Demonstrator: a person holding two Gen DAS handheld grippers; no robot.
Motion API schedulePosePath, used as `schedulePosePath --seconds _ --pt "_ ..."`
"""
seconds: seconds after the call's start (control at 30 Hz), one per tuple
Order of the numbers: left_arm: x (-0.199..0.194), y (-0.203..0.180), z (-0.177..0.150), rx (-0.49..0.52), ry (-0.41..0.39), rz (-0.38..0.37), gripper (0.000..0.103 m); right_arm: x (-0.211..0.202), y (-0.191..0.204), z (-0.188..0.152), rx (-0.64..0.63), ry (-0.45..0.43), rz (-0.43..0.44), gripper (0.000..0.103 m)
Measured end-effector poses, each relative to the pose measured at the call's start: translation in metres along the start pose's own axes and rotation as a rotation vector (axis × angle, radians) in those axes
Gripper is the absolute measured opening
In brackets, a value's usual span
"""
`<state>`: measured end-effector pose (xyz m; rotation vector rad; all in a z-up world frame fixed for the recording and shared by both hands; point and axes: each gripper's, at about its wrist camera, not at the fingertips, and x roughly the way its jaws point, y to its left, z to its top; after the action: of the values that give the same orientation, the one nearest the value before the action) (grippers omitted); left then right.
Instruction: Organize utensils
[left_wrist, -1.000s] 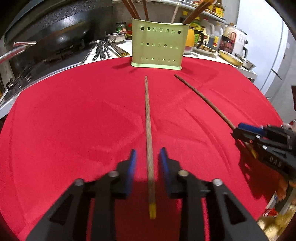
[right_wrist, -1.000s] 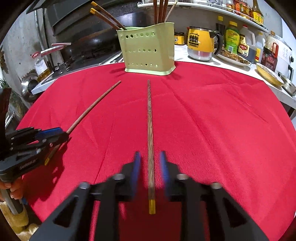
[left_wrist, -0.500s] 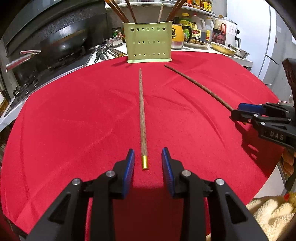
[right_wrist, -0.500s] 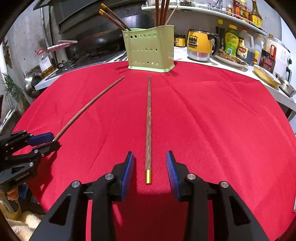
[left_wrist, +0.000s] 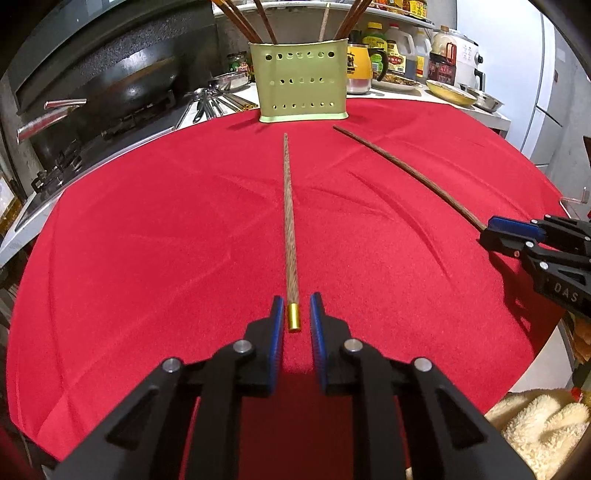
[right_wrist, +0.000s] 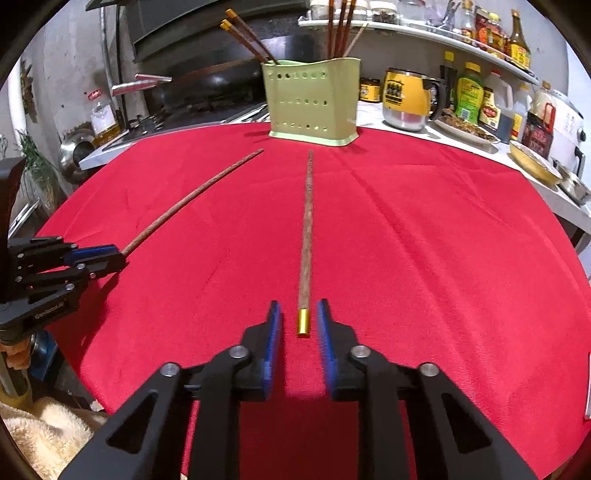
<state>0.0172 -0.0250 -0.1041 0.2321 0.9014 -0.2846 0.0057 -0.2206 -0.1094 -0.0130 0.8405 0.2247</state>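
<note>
Two long brown chopsticks with gold end caps lie on the red tablecloth. In the left wrist view one chopstick (left_wrist: 289, 225) runs straight ahead, its gold cap between the open fingers of my left gripper (left_wrist: 297, 312). In the right wrist view the other chopstick (right_wrist: 306, 236) lies the same way, its cap between the open fingers of my right gripper (right_wrist: 300, 316). Each view shows the other gripper at the side, around the other chopstick's end (left_wrist: 406, 170) (right_wrist: 192, 195). A green perforated utensil holder (left_wrist: 303, 86) (right_wrist: 312, 99) with several chopsticks stands at the cloth's far edge.
A wok (left_wrist: 122, 79) on a stove sits at the far left, with metal utensils (left_wrist: 210, 103) beside the holder. A yellow mug (right_wrist: 406, 98), bottles and bowls (right_wrist: 532, 162) line the counter at the far right. A fluffy towel (left_wrist: 535, 428) lies below the table edge.
Both grippers pulled back along their chopsticks until only the gold caps lie between the fingers. The fingers stayed open and have narrowed slightly around the caps.
</note>
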Motion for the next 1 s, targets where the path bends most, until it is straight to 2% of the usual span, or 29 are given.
schedulePosePath --seconds 0.3,0.37,0.5,0.67,1.0 --pt "0.003 0.003 0.0 -0.043 -0.047 -0.019 0.014 0.003 0.008 -0.003 -0.063 -0.055 -0.055 0.012" --pt "0.003 0.003 -0.001 -0.039 -0.059 0.0 0.007 0.004 0.006 -0.003 -0.048 -0.059 -0.04 0.008" --pt "0.001 0.01 0.001 -0.076 -0.066 -0.032 0.007 0.001 0.005 -0.002 -0.026 -0.059 -0.029 0.007" --pt "-0.025 0.019 0.01 -0.097 -0.161 -0.03 0.007 -0.019 0.0 0.009 0.007 -0.104 0.0 0.007" --pt "-0.109 0.04 0.053 -0.116 -0.44 -0.024 0.007 -0.092 0.001 0.062 0.002 -0.316 -0.002 0.007"
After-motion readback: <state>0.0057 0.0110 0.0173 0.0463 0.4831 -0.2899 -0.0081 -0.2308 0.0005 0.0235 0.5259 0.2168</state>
